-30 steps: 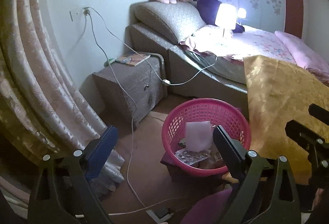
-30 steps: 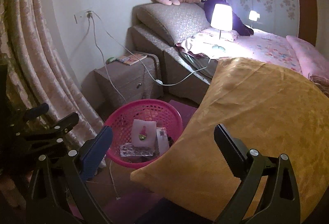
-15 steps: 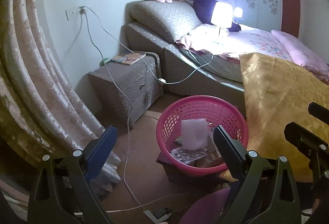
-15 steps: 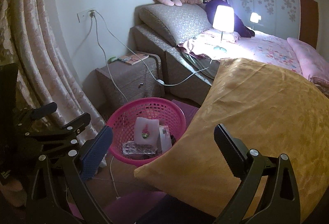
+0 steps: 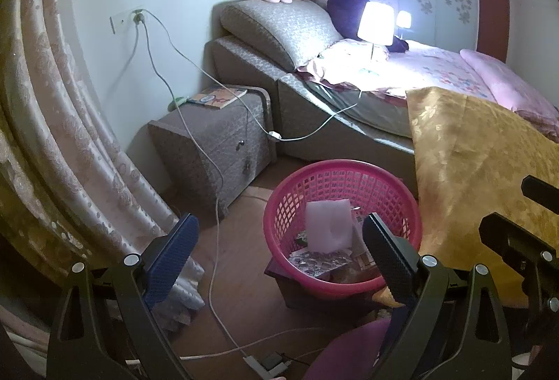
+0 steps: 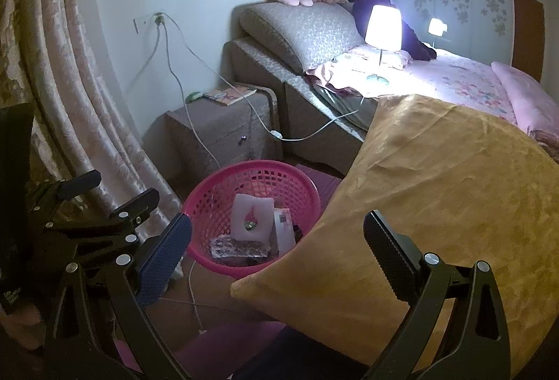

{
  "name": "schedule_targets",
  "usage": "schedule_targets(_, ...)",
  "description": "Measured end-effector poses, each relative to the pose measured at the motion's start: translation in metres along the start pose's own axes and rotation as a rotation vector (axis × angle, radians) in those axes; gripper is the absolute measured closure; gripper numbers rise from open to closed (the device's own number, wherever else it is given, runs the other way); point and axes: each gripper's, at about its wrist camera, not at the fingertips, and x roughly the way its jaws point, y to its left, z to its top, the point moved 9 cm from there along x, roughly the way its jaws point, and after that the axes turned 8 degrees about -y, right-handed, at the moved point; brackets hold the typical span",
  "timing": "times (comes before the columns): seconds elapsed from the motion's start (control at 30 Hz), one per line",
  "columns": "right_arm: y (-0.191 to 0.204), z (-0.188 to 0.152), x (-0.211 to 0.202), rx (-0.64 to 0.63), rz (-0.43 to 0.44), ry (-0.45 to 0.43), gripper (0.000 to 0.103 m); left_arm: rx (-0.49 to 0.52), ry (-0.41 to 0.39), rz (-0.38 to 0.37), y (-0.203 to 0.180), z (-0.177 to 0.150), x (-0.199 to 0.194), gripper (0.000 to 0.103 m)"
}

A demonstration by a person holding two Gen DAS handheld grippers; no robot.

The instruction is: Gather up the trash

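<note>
Bed [image 5: 419, 79] far ahead of both claws, lit lamp [image 5: 375, 23] standing on it, grey pillow [image 5: 283, 30] propped at its head. Gold cover [image 6: 436, 205] draped off the bed's near edge — filling the space ahead of the right claw [image 6: 277, 249], just right of the left claw [image 5: 279, 247]. Curtain [image 5: 70, 135] hanging along the left of both. Nightstand [image 5: 213, 142] ahead and left of the left claw, beside the bed, with a book [image 5: 216, 97] on top. Cord [image 5: 216, 205] running from the wall socket down past the nightstand and across the floor under the left claw.

Pink basket [image 5: 342, 226] on the floor just ahead of the left claw, slightly right of centre; ahead and left of centre for the right claw, its right side hidden behind the cover. Trash in the basket: white foam piece [image 5: 326, 223] upright, foil wrapper [image 5: 319, 257] lying in front of it, small white packet [image 6: 284, 229] beside the foam.

Left claw spread wide, holding nothing. Right claw likewise wide and empty — left claw's frame visible at its lower left.
</note>
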Motion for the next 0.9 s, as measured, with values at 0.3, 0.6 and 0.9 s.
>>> schedule_targets(0.3, 0.0013, -0.0004, 0.0002, -0.001, 0.001, 0.002, 0.007, -0.006, 0.003, -0.002, 0.0024, -0.0017, 0.0016, 0.012)
schedule_targets(0.6, 0.0039, -0.0017, 0.0003, -0.003, 0.002, 0.004, 0.007, -0.005, 0.002, -0.004, 0.0028, -0.0021, 0.0019, 0.012)
schedule_targets(0.9, 0.0057, -0.0028, 0.0004, -0.003, 0.002, 0.004, 0.007, -0.006, 0.002, -0.003, 0.0038, -0.0022, 0.0025, 0.012)
